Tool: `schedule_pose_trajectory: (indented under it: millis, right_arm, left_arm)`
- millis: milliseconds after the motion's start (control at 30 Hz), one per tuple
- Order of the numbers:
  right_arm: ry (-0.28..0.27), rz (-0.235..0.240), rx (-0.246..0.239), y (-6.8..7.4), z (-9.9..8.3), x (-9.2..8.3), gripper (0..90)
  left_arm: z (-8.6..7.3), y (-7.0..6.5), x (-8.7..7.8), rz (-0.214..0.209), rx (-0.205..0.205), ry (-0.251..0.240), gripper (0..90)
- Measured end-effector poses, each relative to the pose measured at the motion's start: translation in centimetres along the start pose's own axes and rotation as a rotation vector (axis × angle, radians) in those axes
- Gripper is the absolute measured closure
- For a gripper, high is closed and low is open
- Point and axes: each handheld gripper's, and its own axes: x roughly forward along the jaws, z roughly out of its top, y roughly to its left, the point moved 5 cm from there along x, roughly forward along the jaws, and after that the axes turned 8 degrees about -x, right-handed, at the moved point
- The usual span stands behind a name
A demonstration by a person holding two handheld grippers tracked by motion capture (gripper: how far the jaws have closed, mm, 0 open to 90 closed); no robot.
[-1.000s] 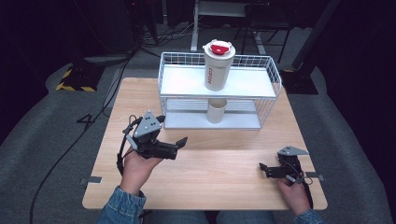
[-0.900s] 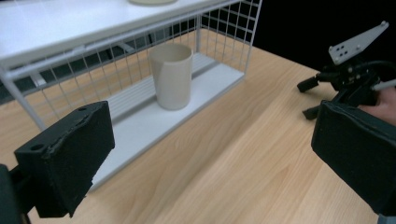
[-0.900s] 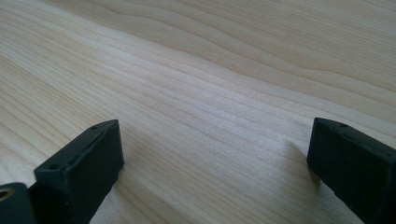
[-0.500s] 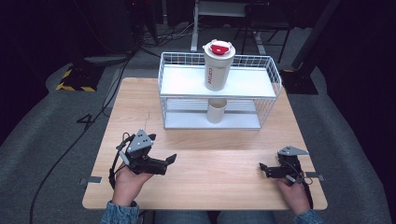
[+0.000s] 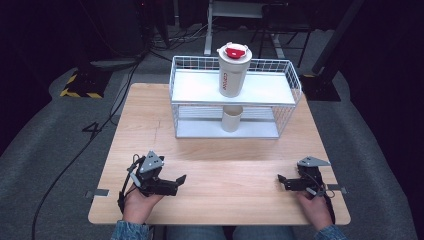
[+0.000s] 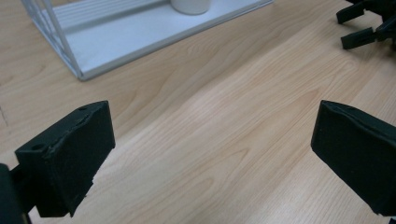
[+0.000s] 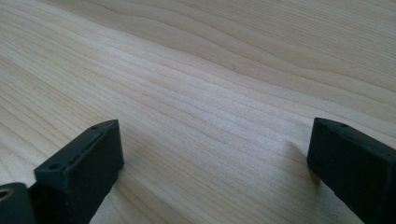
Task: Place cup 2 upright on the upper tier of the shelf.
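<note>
High view: the left gripper (image 5: 181, 181) and right gripper (image 5: 281, 180) sit low on the wooden table (image 5: 240, 170), jaws wide apart, holding nothing. Far ahead of the jaws stands a white wire rack (image 5: 235, 102). A tall cup (image 5: 233, 70) with a red lid is on top. A small white cup (image 5: 232, 119), maybe paper, sits below.
</note>
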Motion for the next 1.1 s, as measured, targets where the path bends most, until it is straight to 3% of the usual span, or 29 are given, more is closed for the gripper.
schedule_pose_trajectory:
  millis: [267, 400, 767, 967, 1067, 1100]
  right_arm:
    - [0.000, 0.000, 0.000, 0.0, 0.0, 0.0, 3.7]
    - [0.000, 0.000, 0.000, 0.0, 0.0, 0.0, 3.7]
    - [0.000, 0.000, 0.000, 0.0, 0.0, 0.0, 3.7]
    - [0.000, 0.000, 0.000, 0.0, 0.0, 0.0, 3.7]
    - [0.000, 0.000, 0.000, 0.0, 0.0, 0.0, 3.7]
    - [0.000, 0.000, 0.000, 0.0, 0.0, 0.0, 3.7]
  left_arm:
    - [-2.0, 1.1, 0.6, 0.034, -0.013, 0.041, 0.4]
    - [-3.2, 1.6, 1.1, 0.064, 0.009, 0.084, 0.4]
    - [-5.3, 3.1, 2.4, 0.113, 0.010, 0.194, 0.1]
    - [-5.9, 3.6, 2.9, 0.131, -0.010, 0.217, 0.0]
    - [-6.0, 3.6, 3.1, 0.153, 0.006, 0.210, 0.0]
    - [-6.0, 3.7, 3.1, 0.165, 0.029, 0.215, 0.0]
